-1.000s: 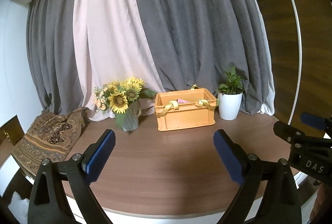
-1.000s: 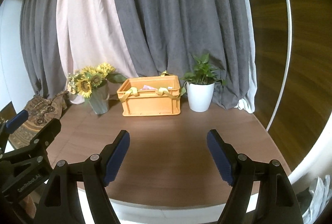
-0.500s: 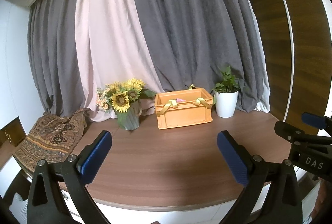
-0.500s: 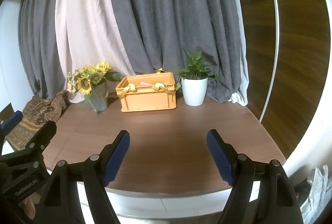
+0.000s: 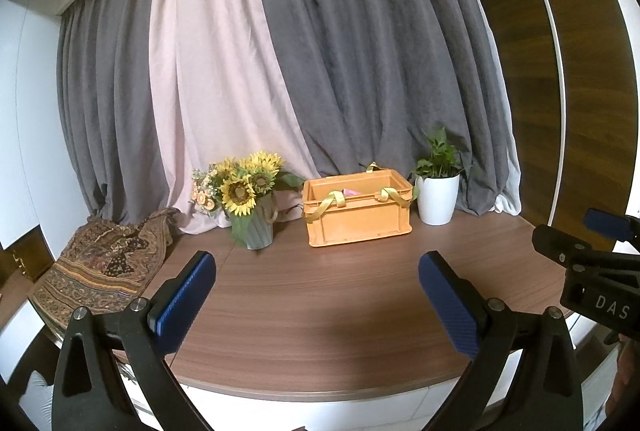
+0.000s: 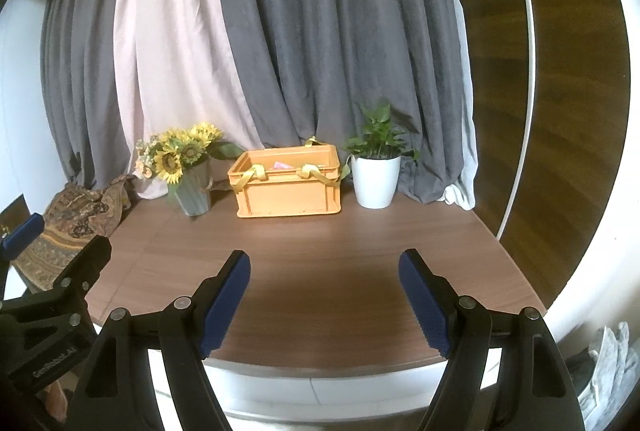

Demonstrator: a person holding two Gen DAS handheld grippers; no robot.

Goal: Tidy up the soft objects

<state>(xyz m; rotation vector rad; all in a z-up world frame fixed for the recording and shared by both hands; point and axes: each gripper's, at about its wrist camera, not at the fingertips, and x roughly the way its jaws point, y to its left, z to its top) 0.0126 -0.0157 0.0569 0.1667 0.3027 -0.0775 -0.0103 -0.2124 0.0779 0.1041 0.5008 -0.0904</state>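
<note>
Both my left gripper and right gripper held jaws apart, empty; reaching for the crate risked toppling the vase.

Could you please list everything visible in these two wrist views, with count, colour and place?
crate: one, orange, back centre of table, yellow straps over its rim, something pink inside
sunflower vase: one, grey-green with yellow blooms, left of crate
potted plant: one, white pot, green leaves, right of crate
patterned cloth: one, brown and gold, draped off table's left edge
curtains: grey and pale pink, behind everything
table: one, brown wood
left gripper: blue pads, open, empty, over the table's near edge
right gripper: blue pads, open, empty, over the table's near edge
</note>
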